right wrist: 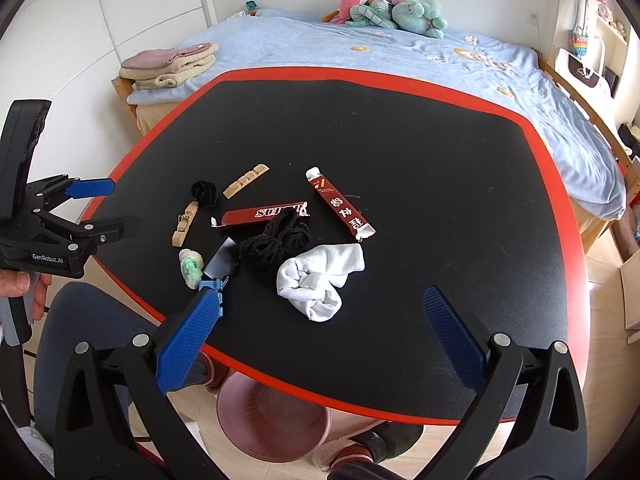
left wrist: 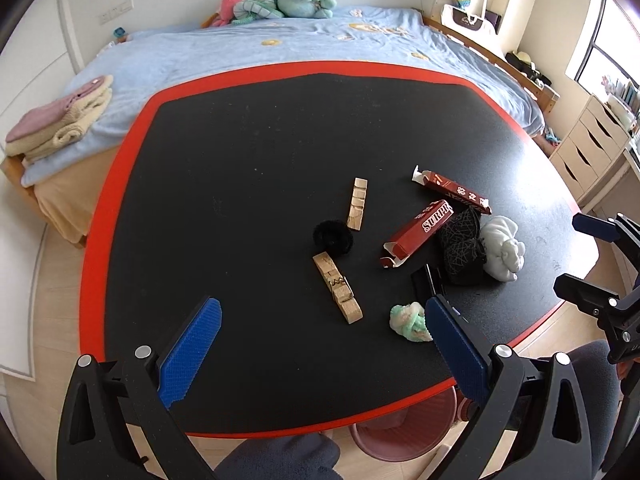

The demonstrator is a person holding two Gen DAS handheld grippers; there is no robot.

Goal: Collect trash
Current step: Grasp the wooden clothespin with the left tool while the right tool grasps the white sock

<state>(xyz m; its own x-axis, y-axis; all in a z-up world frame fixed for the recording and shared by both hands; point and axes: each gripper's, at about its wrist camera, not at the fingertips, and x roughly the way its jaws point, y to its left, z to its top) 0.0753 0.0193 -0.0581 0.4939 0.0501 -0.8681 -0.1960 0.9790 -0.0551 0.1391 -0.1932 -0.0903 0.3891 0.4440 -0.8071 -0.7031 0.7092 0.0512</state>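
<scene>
On the black table [left wrist: 248,152] lie two torn red-brown cartons: one marked SURPR [left wrist: 418,233] [right wrist: 264,214] and one with white script [left wrist: 454,193] [right wrist: 340,204]. Beside them are a black mesh wad [left wrist: 460,246] [right wrist: 276,240], a white sock [left wrist: 502,252] [right wrist: 320,280], a green-white scrunchie [left wrist: 410,322] [right wrist: 190,266], a black scrunchie [left wrist: 333,237] [right wrist: 205,193], a small black box [left wrist: 426,280] [right wrist: 222,258] and two wooden clothespins [left wrist: 338,288] [left wrist: 357,203]. My left gripper [left wrist: 322,314] [right wrist: 114,206] is open and empty above the near table. My right gripper [right wrist: 320,316] [left wrist: 576,256] is open and empty in front of the sock.
A pink bin [right wrist: 272,420] [left wrist: 404,428] stands on the floor under the table's near edge. A bed [left wrist: 280,48] with plush toys and folded towels [left wrist: 60,124] lies behind the table. White drawers [left wrist: 592,148] stand at the right.
</scene>
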